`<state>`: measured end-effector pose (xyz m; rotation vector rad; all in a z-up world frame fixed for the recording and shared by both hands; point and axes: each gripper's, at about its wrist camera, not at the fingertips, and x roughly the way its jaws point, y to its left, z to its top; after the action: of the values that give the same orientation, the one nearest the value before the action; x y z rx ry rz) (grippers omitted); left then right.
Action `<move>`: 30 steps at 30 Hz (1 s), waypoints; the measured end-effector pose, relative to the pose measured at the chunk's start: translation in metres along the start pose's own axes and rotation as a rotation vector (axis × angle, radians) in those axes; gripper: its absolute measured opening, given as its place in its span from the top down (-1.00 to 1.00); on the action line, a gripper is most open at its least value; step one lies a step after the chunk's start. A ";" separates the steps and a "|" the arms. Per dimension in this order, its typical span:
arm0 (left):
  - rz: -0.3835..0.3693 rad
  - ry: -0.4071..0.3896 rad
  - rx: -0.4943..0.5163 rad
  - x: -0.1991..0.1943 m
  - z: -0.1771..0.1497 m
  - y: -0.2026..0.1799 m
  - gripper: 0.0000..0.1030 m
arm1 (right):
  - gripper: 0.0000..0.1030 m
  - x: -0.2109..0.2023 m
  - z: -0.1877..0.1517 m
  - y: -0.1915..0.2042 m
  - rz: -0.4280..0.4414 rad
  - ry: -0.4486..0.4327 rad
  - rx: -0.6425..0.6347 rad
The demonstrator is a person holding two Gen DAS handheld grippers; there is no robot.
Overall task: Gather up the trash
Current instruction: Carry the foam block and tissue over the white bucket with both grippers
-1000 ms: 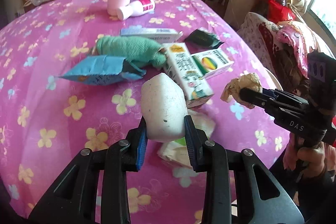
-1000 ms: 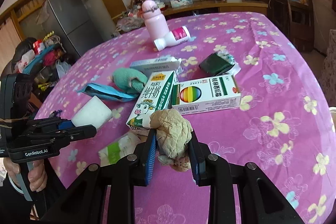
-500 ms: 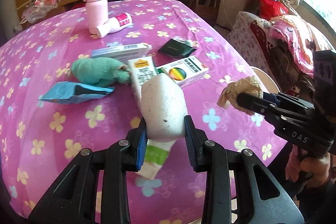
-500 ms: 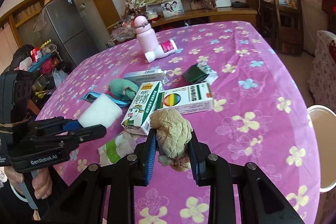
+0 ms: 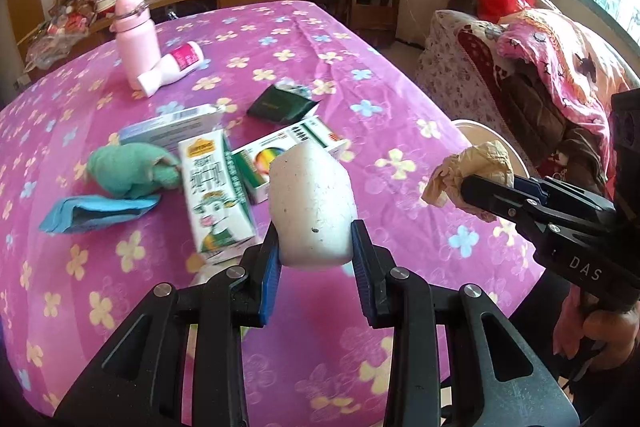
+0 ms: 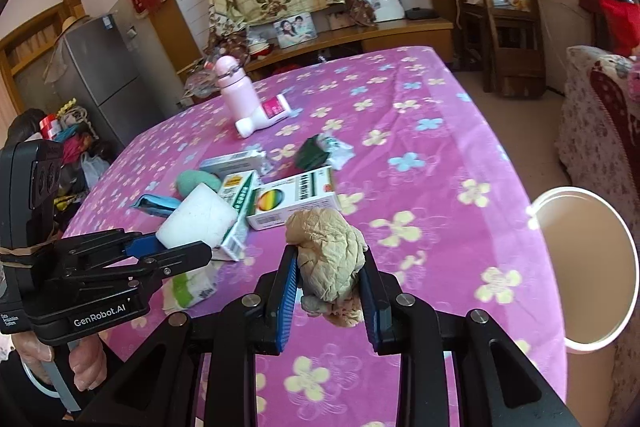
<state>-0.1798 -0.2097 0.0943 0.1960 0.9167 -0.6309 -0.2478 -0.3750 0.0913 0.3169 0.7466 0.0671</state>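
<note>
- Pink flowered cloth covered the bench, with a fridge and a wooden sideboard behind it in a cluttered living room.
- Compared with a second earlier, both wrist views had drawn back and up from the litter: more of the bench's far edge and the floor beyond its right edge showed, and a white-rimmed bin had come into sight just off that right edge.
- By my reading, both loads were lifted clear and being carried toward that bin, so the drop looked like the next step.
- The left hand-held gripper pinched a white foam block by its near end; the block's long axis ran forward and up, away from the fingers, toward the far edge.
- The right hand-held gripper squeezed a crumpled brown paper wad, a roundish lump with no clear direction, held above the near right part of the bench.
- Left behind near the bench's middle lay a milk carton, a rainbow-printed box, a green cloth and a blue pouch.
</note>
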 end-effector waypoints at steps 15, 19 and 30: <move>-0.033 -0.011 0.110 0.022 0.025 -0.069 0.41 | 0.46 -0.037 -0.005 -0.062 -0.113 -0.040 0.081; -0.051 -0.012 0.142 0.029 0.031 -0.092 0.41 | 0.46 -0.048 -0.007 -0.085 -0.146 -0.051 0.120; -0.124 0.022 0.182 0.056 0.046 -0.141 0.41 | 0.46 -0.073 -0.019 -0.144 -0.242 -0.063 0.222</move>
<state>-0.2065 -0.3664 0.0928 0.3110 0.8970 -0.8292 -0.3220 -0.5192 0.0821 0.4359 0.7262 -0.2550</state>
